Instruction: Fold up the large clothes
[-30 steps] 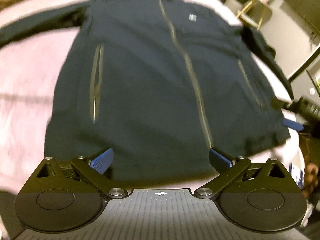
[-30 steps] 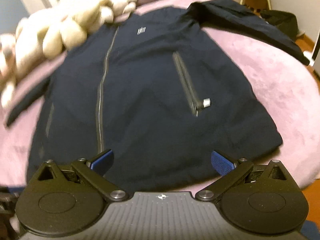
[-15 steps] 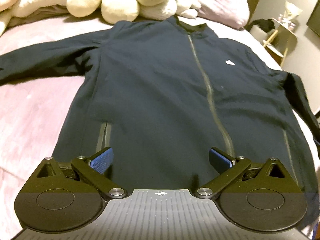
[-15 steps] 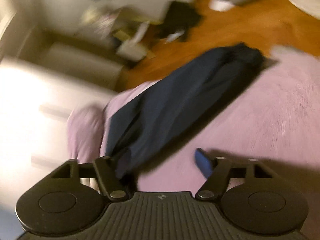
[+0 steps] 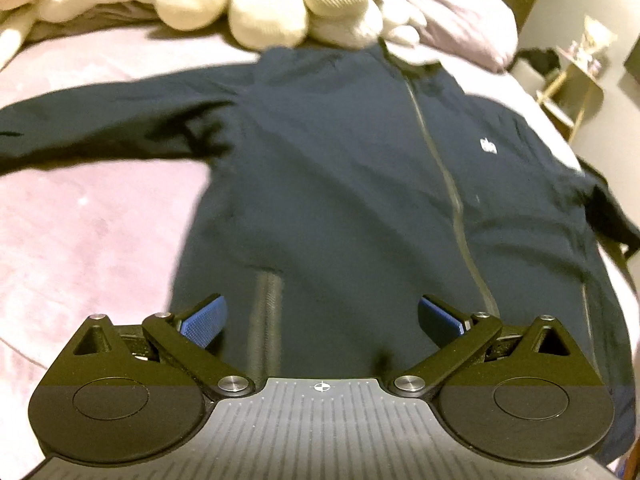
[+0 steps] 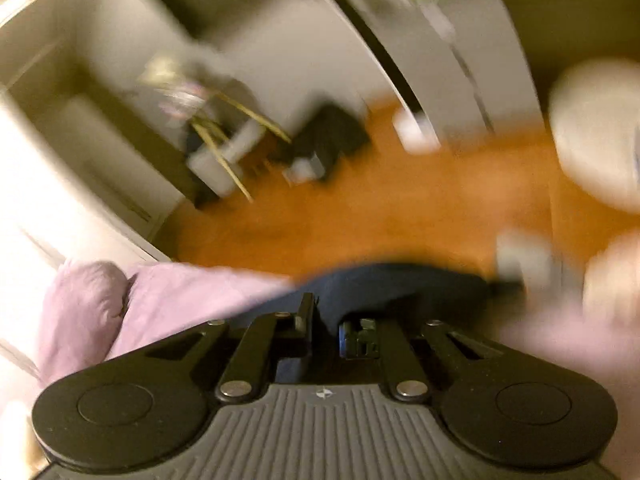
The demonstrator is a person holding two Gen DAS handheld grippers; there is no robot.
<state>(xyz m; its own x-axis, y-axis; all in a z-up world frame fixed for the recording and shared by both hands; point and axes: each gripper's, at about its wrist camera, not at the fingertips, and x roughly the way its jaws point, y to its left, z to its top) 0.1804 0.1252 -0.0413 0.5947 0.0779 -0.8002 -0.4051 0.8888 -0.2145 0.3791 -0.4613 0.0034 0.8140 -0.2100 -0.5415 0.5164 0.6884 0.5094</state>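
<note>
The jacket (image 5: pixel 360 200) was dark blue and lay flat on the pink bed cover (image 5: pixel 80 240), front side up, with its zipper (image 5: pixel 452 196) running down the middle. One sleeve (image 5: pixel 100 132) stretched out to the side across the cover. Big cream soft toys (image 5: pixel 260 4) sat by the collar, and a pink pillow (image 5: pixel 460 20) lay next to them. The left gripper (image 5: pixel 322 320) was held low over the bottom part of the jacket and pointed up along it toward the collar. Its blue pads (image 5: pixel 204 320) stood far apart, with nothing between them. The right gripper (image 6: pixel 326 332) pointed out past the edge of the bed toward the orange floor (image 6: pixel 380 220). That view was very blurry. Its fingers were pulled close together, with only a thin gap, and some dark blue cloth (image 6: pixel 380 284) of the jacket sat right in that gap, so it looked pinched.
</note>
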